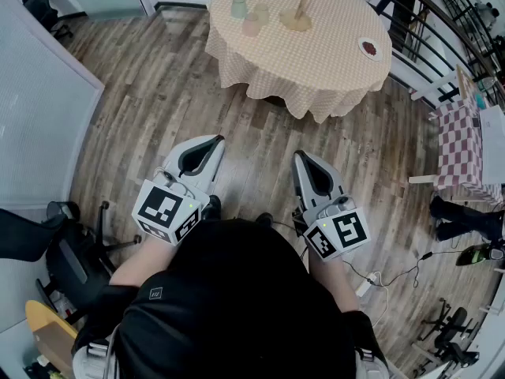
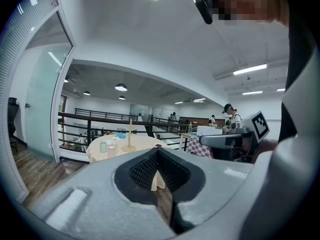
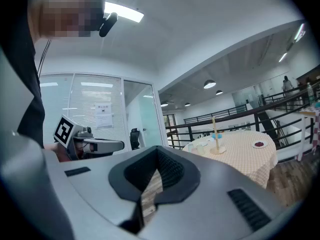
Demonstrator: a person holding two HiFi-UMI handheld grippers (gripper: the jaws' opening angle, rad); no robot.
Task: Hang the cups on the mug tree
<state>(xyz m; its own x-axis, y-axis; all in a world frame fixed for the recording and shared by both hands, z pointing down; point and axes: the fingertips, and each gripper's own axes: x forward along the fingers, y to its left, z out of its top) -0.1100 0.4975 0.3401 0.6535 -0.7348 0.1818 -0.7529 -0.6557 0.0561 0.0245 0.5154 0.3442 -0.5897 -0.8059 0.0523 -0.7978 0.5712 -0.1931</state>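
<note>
Pointing straight up stands the mug tree; left claw and right claw closed.

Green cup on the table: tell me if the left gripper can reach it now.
Probably not: the shut left gripper is well short of the green cup, across open floor; nothing blocks it.

Cloth tablecloth, seemingly wooden floor

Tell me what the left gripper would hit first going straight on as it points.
Likely the hanging side of the tablecloth, seen just past the tips of the shut left gripper. Only floor shows between; depth is hard to judge.
</note>
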